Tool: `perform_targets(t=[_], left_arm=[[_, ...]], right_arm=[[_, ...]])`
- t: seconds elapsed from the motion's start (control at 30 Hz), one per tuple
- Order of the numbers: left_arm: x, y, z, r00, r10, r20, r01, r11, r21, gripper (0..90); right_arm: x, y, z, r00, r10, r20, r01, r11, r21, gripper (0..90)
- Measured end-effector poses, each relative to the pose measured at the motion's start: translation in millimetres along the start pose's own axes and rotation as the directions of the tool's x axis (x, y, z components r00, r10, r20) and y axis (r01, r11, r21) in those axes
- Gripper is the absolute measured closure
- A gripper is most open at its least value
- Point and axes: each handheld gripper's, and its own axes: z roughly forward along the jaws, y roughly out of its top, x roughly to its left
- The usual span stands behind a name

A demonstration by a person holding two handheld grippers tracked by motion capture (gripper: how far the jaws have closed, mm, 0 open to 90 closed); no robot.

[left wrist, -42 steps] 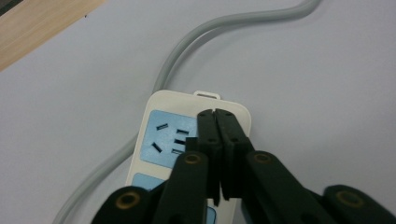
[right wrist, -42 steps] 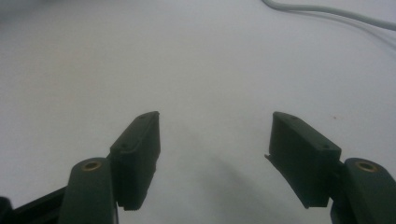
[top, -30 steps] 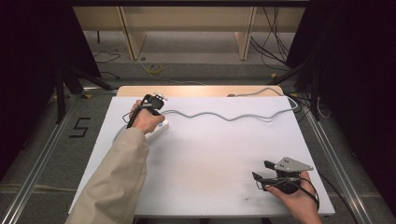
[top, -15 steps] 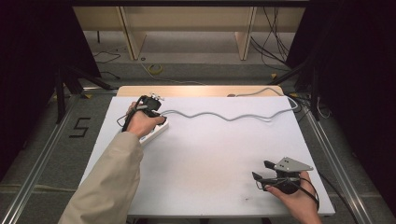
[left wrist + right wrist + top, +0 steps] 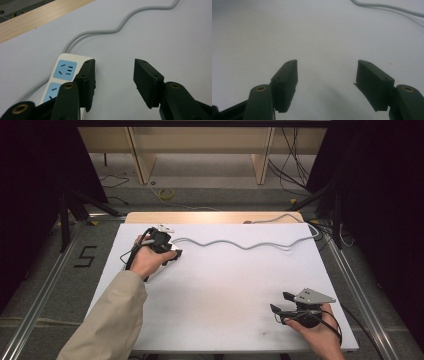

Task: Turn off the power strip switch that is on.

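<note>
**Left tool beside a power strip, both tools empty**

The left tool [image 5: 113, 82] stands with its jaws wide apart and nothing between them; its left jaw sits just beside, perhaps touching, the long edge of the power strip [image 5: 63, 72], which lies outside the gap. Closing from this stance would likely catch only the table [image 5: 225, 295] surface, or nudge the strip sideways and skew it. The grey cord [image 5: 240, 242], running in loose waves toward the far right corner, could drag or snag if the strip were lifted. The strip is white with pale blue socket faces, two of them visible, lying flat at the table's far left. The right tool [image 5: 325, 85] rests wide and empty over bare table near the right corner.
</note>
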Motion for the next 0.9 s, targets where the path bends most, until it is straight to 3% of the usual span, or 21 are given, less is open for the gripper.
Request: perform_targets(t=[0.27, 0.5, 0.7, 0.9], left_arm=[[-9.3, -7.9, -13.6, 0.9996, 0.021, 0.020, -0.020, 0.9991, -0.037, 47.0], [-18.7, -11.8, -24.5, 0.9978, 0.064, 0.018, -0.063, 0.9963, -0.059, 43.5], [-27.5, -20.4, -31.3, 0.9961, 0.077, 0.043, -0.074, 0.9939, -0.082, 41.9], [-32.9, -29.4, -37.8, 0.9942, 0.101, 0.037, -0.097, 0.9909, -0.093, 41.4]], right_arm=[[0.3, 0.3, -0.2, 1.0000, 0.000, 0.000, 0.000, 1.000, 0.001, 34.8], [-0.1, 0.4, -0.8, 1.0000, 0.001, 0.001, -0.001, 1.000, -0.002, 34.8], [0.0, 0.4, -0.7, 1.0000, 0.001, -0.002, -0.001, 1.000, -0.001, 34.8], [0.2, 0.4, -0.5, 1.0000, 0.001, -0.003, -0.001, 1.000, -0.001, 34.8]])
